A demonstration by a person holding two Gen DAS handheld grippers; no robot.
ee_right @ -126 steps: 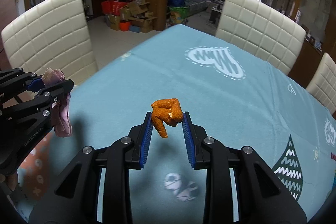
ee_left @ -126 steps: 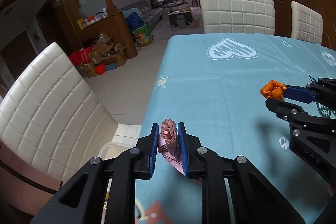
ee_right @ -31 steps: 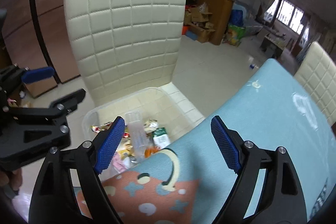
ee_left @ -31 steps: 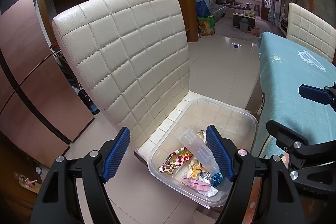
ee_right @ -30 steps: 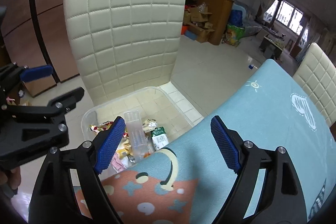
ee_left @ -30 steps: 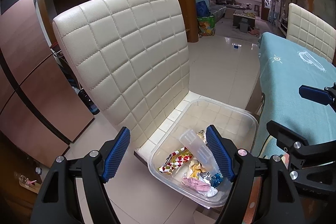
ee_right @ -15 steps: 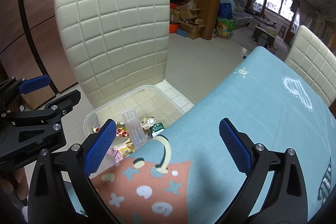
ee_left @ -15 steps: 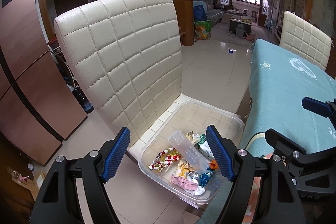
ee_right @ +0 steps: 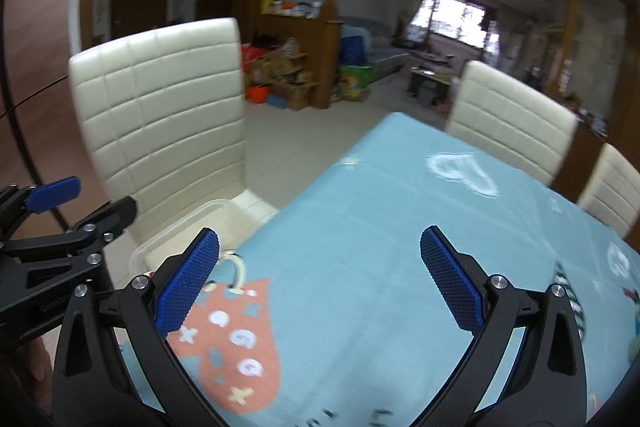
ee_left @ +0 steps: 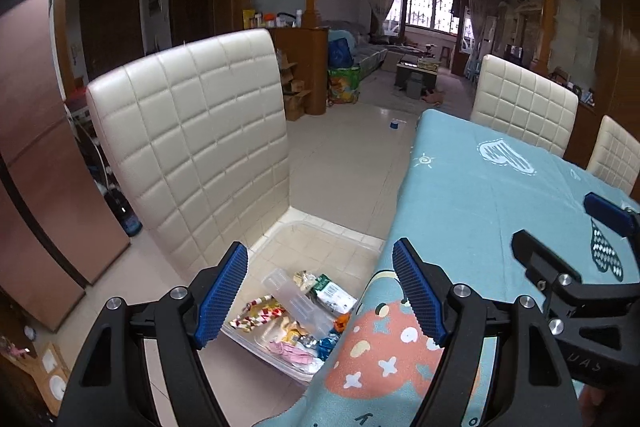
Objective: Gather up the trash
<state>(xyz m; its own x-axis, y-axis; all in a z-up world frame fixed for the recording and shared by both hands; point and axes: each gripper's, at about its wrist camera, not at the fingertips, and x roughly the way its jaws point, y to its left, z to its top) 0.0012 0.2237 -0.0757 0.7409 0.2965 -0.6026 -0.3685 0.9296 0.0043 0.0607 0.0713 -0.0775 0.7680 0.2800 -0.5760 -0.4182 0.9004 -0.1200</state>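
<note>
Now both tools empty — left tool (ee_left: 320, 287) jaws apart, right tool (ee_right: 320, 279) jaws just been opening, now wide, nothing between. Trash (ee_left: 296, 311) lies in clear bin (ee_left: 280, 359) on white chair (ee_left: 192, 139) seat — just beside blue-clothed surface (ee_left: 480, 195) edge.

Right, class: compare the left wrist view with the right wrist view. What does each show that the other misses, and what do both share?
Only the left wrist view shows the wrappers and trash lying inside the clear plastic bin. Only the right wrist view shows the open right gripper head-on, nothing between its blue pads; there the bin is just a rim. Both show the cream quilted chair, the light blue patterned tablecloth and the open, empty left gripper.
</note>
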